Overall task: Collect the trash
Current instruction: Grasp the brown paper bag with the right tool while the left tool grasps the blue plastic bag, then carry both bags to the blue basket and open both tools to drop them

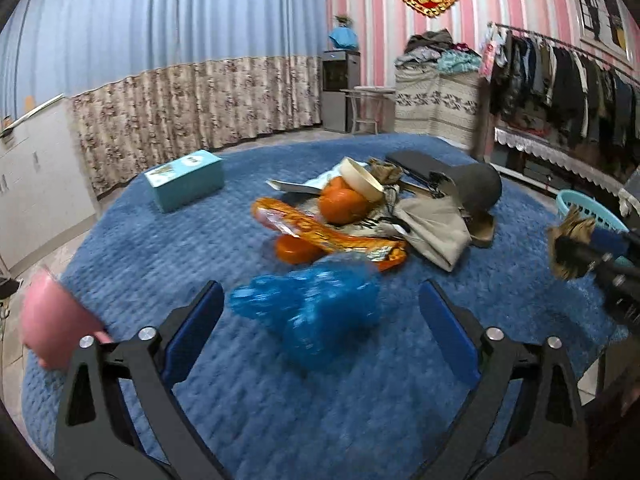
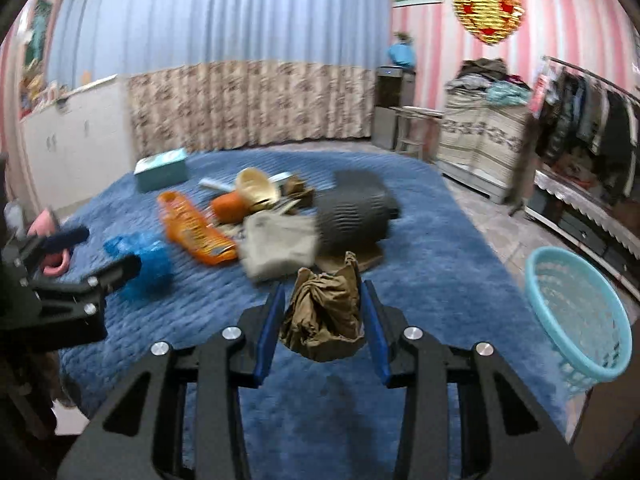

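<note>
Right claw (image 2: 323, 316) clamps a crumpled brown paper wad (image 2: 324, 320) above the blue bed (image 2: 420, 264) — left claw (image 1: 320, 316) gapes wide w/ a blue plastic bag (image 1: 316, 304) lying between its fingers, untouched — basket (image 2: 580, 312) nearby.

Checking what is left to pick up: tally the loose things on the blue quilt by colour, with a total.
Orange: 3, crinkly foil wrapper, round fruit, flat round lid
Blue: 1, crumpled plastic bag
Teal: 1, cardboard box
Beige: 2, folded cloth, round plastic bowl
Total: 7
</note>
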Demonstrator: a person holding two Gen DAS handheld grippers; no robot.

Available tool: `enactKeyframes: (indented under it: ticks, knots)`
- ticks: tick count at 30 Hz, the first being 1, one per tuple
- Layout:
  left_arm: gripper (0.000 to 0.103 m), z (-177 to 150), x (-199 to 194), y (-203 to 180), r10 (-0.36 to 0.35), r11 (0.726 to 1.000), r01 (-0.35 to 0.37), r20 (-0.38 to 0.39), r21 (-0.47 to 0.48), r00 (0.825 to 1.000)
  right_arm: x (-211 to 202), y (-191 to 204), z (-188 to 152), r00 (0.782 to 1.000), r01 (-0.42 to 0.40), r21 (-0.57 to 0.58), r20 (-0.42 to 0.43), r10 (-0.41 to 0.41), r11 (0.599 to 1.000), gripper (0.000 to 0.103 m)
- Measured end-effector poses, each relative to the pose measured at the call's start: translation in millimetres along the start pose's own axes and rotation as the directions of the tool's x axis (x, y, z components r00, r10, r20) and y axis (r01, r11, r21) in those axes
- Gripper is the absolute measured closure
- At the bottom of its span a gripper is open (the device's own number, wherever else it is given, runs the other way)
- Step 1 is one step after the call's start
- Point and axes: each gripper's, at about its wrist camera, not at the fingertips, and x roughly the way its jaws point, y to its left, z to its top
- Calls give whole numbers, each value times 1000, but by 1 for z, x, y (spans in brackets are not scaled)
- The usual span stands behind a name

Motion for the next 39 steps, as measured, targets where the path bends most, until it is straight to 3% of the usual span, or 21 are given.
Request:
enactKeyframes:
  ticks: [2, 3, 8, 14, 20, 26, 32, 39]
  knots:
    - [26, 1, 12, -8, -11, 1000, 11, -27, 19, 1000, 2, -8, 1, 1000, -1, 31, -6, 1, 1000, 64]
    - [29, 1, 16, -10, -9, 1000, 10, -38, 26, 999, 1, -12, 2, 1000, -2, 49, -6, 2, 999, 64]
    - [72, 3, 29, -10, -9, 999, 12, -94, 32, 996, -2, -14, 4, 1000, 1, 54, 17, -2, 999, 64]
    - [96, 17, 8, -11, -14, 999, 16, -40, 41, 999, -24, -25, 12, 996, 35, 53, 76, -39, 998, 64]
    - [97, 49, -27, -28, -48, 997, 43, 83, 67, 995, -50, -55, 25, 986, 88, 98, 135, -101, 991, 64]
    - [97, 83, -45, -59, -129, 989, 118, 142, 85, 981, -64, -94, 38, 974, 138, 178, 156, -166, 974, 64]
    - [97, 130, -49, -111, -230, 971, 208, 203, 120, 952, -79, -152, 72, 947, 216, 261, 178, -266, 941, 64]
    - [97, 168, -41, -177, -300, 947, 259, 237, 191, 924, -81, -210, 99, 914, 299, 320, 174, -366, 899, 64]
